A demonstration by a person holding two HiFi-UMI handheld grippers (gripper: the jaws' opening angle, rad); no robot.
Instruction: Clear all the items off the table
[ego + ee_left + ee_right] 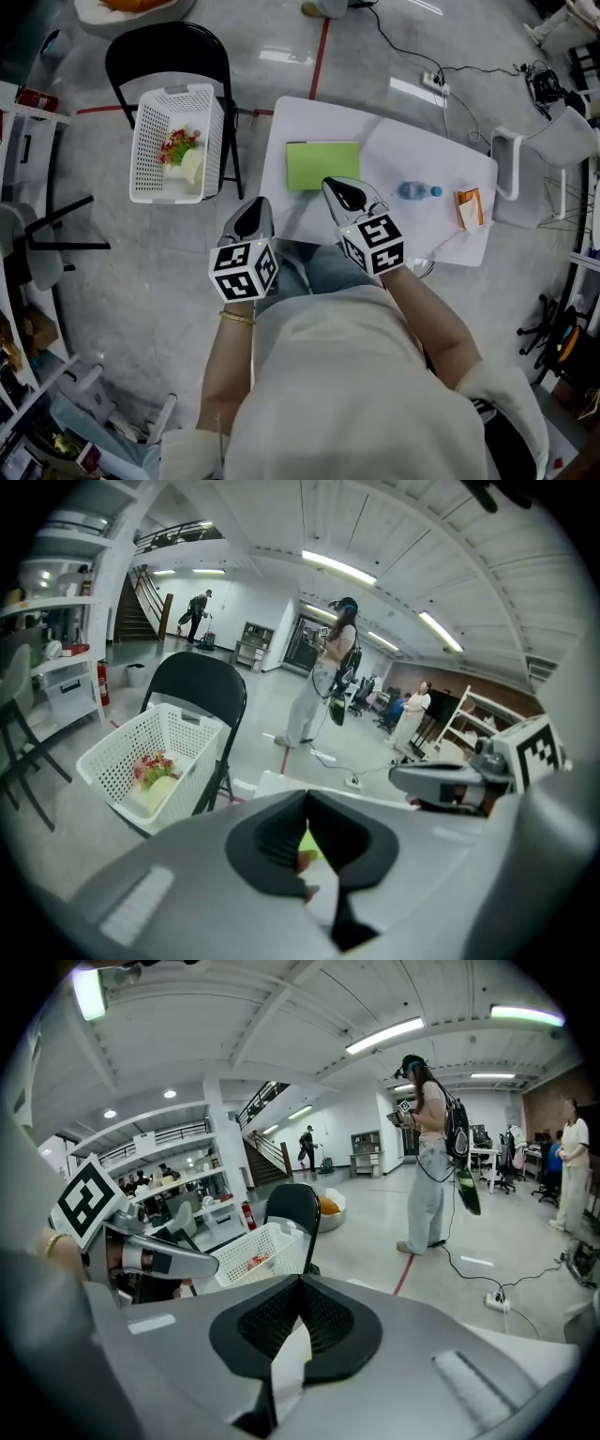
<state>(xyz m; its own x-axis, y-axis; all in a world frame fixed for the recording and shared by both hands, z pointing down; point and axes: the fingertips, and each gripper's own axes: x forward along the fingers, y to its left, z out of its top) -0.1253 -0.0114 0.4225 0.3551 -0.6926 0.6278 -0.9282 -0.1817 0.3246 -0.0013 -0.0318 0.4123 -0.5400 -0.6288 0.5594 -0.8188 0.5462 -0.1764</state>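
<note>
On the white table (394, 141) lie a green notebook (322, 165), a small water bottle (417, 191) with a blue cap and an orange packet (469, 206). My left gripper (258, 204) hovers off the table's left front corner, shut and empty. My right gripper (336, 184) is over the front edge, just below the notebook, also shut with nothing held. In the left gripper view the jaws (307, 799) meet, and a sliver of the green notebook (307, 841) shows through them. The right gripper's jaws (300, 1283) are closed too.
A white basket (178, 92) with a pale item and red-green flowers rests on a black folding chair (169, 52) left of the table. A white chair (553, 150) stands to the right. Cables and a power strip (434, 81) lie behind the table. People stand in the background.
</note>
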